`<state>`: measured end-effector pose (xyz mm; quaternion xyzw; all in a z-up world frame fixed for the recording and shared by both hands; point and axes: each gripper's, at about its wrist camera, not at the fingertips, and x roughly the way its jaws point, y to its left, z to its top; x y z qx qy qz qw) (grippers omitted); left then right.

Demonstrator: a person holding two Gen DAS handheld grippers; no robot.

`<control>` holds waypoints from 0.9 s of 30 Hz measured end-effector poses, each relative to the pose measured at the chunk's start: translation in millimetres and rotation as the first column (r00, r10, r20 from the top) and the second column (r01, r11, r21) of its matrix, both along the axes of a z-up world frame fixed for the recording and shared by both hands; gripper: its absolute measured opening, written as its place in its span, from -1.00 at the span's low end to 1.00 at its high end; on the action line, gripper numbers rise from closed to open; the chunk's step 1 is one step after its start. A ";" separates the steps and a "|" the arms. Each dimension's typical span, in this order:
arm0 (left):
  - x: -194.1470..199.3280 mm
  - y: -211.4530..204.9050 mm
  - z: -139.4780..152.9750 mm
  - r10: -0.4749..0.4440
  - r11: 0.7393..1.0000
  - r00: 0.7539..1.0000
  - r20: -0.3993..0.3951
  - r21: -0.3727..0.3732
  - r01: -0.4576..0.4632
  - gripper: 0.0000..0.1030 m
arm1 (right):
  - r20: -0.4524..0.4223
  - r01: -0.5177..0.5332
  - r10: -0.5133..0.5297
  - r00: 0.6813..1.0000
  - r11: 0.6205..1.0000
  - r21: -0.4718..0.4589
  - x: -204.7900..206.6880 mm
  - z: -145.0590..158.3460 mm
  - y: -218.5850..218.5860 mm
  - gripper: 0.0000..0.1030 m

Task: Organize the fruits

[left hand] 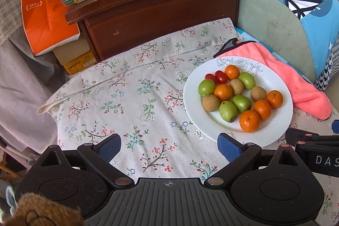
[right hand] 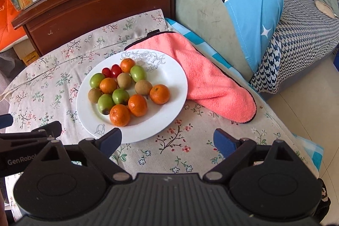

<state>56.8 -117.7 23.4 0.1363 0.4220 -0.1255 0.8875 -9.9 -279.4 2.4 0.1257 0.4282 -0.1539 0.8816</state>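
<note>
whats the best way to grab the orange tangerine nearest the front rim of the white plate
Grip the round orange tangerine across its widest middle, coming down from above and the near side. Its front and right flanks face bare white plate, while a green fruit and another tangerine crowd it behind. The open right gripper looks closest, so it probably suits.

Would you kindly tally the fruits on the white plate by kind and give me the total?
Oranges: 5
Green fruits: 4
Brown kiwis: 3
Cherry tomatoes: 2
Total: 14, all on the white plate
</note>
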 end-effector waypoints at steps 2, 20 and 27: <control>2.4 -1.7 -2.9 0.009 1.000 1.000 -0.008 0.001 -0.009 0.92 | -0.012 0.009 -0.009 1.000 1.000 0.000 3.3 -2.9 -0.2 0.81; 9.7 -7.2 -17.7 0.048 0.999 0.999 -0.025 0.028 -0.047 0.91 | -0.023 0.021 -0.021 1.000 0.999 -0.027 14.0 -13.7 1.3 0.89; 10.1 -6.2 -19.9 0.055 0.998 0.998 -0.025 0.039 -0.054 0.91 | -0.021 0.011 -0.012 1.000 0.999 -0.047 15.5 -14.7 3.9 0.89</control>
